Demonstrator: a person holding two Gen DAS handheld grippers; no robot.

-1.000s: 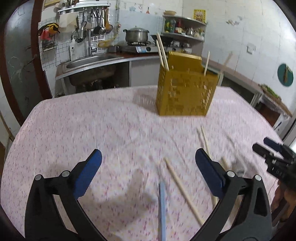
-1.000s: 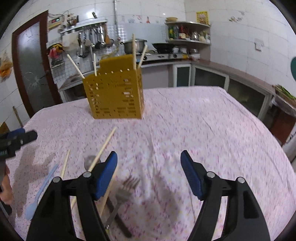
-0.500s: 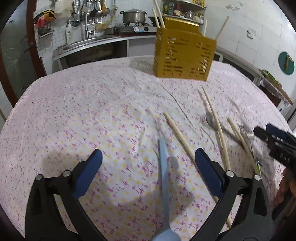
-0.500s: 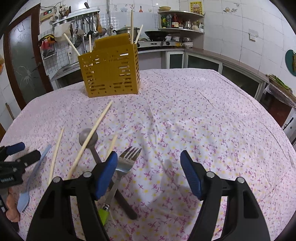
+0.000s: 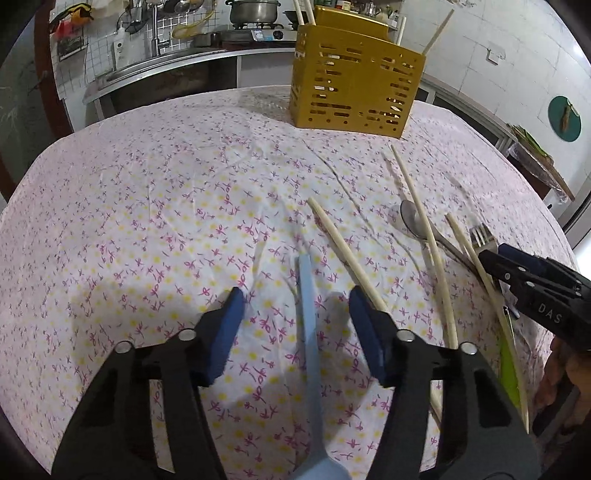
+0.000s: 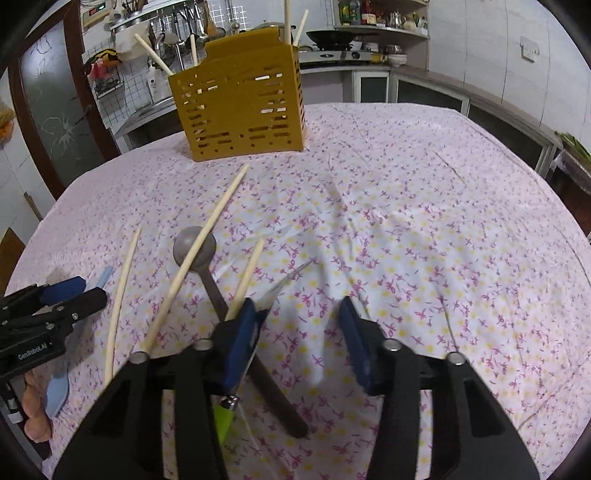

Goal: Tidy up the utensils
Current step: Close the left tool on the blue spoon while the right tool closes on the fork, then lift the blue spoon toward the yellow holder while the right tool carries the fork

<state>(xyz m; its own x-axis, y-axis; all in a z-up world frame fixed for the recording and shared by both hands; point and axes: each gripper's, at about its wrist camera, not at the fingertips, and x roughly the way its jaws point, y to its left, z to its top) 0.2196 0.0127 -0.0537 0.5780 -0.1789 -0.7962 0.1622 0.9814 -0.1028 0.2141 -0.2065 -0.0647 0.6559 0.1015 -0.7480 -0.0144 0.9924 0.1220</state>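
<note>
A yellow slotted utensil holder (image 5: 352, 94) stands at the table's far side with chopsticks in it; it also shows in the right wrist view (image 6: 238, 109). My left gripper (image 5: 295, 334) is open, low over the cloth, its jaws on either side of a light blue plastic spoon (image 5: 309, 347). My right gripper (image 6: 301, 341) is open over the cloth, its left finger (image 6: 242, 343) over a green-handled fork (image 6: 258, 343). A metal spoon (image 6: 207, 273) and several loose chopsticks (image 6: 195, 254) lie beside it.
The table wears a pink floral cloth (image 5: 166, 206). A long chopstick (image 5: 345, 254) lies just right of the blue spoon. The kitchen counter, sink and stove (image 5: 251, 35) are behind the table. The left gripper shows at the right wrist view's left edge (image 6: 51, 306).
Both grippers have dropped toward the cloth and narrowed their jaws. The left one now straddles the blue spoon; the right one has come down by the fork.
</note>
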